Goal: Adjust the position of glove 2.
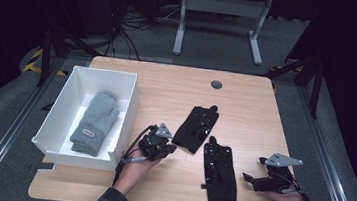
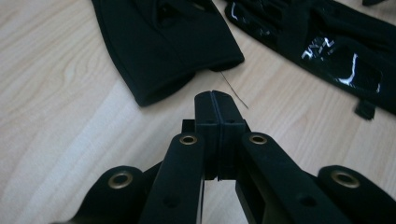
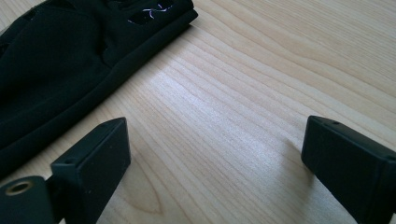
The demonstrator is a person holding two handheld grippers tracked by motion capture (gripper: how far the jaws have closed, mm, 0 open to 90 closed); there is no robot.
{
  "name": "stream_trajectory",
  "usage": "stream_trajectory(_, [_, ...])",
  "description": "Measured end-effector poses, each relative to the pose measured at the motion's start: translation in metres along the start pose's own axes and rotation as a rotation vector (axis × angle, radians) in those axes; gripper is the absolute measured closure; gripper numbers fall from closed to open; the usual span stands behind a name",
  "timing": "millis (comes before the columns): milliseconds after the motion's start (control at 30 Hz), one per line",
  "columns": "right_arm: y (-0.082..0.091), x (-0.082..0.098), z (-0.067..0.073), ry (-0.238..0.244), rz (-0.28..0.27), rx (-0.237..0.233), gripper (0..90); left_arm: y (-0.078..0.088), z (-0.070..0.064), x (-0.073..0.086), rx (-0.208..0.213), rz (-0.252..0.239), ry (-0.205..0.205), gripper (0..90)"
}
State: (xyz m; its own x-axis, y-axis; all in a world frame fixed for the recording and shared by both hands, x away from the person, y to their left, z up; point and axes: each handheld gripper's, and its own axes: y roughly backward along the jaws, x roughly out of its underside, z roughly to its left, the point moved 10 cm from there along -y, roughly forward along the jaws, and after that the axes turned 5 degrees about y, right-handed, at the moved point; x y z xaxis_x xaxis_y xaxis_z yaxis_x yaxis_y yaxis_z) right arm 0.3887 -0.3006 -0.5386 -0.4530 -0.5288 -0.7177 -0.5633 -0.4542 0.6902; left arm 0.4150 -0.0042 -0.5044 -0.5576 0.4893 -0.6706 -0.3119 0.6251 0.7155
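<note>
Two black gloves lie flat on the wooden table: one (image 1: 196,127) near the middle, the other (image 1: 219,172) nearer the front. My left gripper (image 1: 170,150) sits just left of the middle glove's cuff (image 2: 163,42), its jaws shut with nothing between them (image 2: 215,100). The second glove (image 2: 317,42) shows at the upper right of the left gripper view. My right gripper (image 1: 251,181) rests to the right of the front glove (image 3: 60,70), jaws wide open over bare wood (image 3: 215,144). A grey mitten (image 1: 95,122) lies inside a white box (image 1: 127,110).
The white box stands at the table's left edge, close beside my left hand. A round cable hole (image 1: 216,84) is at the back of the table. A thin loose thread (image 2: 233,88) lies by the glove's cuff. Another desk's white legs (image 1: 220,14) stand behind.
</note>
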Motion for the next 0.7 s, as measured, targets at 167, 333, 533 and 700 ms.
stream_trajectory(167, [0.000,0.000,0.000,0.000,0.000,-0.001,8.3,-0.009,0.009,-0.021,-0.001,-0.021,0.009,90.0])
stream_trajectory(333, [0.000,0.000,0.000,0.001,-0.001,-0.001,8.3,-0.022,0.013,-0.039,0.005,-0.034,0.001,90.0])
stream_trajectory(533, [0.000,0.000,0.000,-0.001,-0.001,-0.001,8.3,-0.047,0.016,-0.061,0.029,-0.036,-0.009,90.0])
stream_trajectory(700, [0.000,0.000,0.000,0.000,-0.001,0.000,8.3,-0.067,0.019,-0.066,0.017,-0.012,-0.015,90.0])
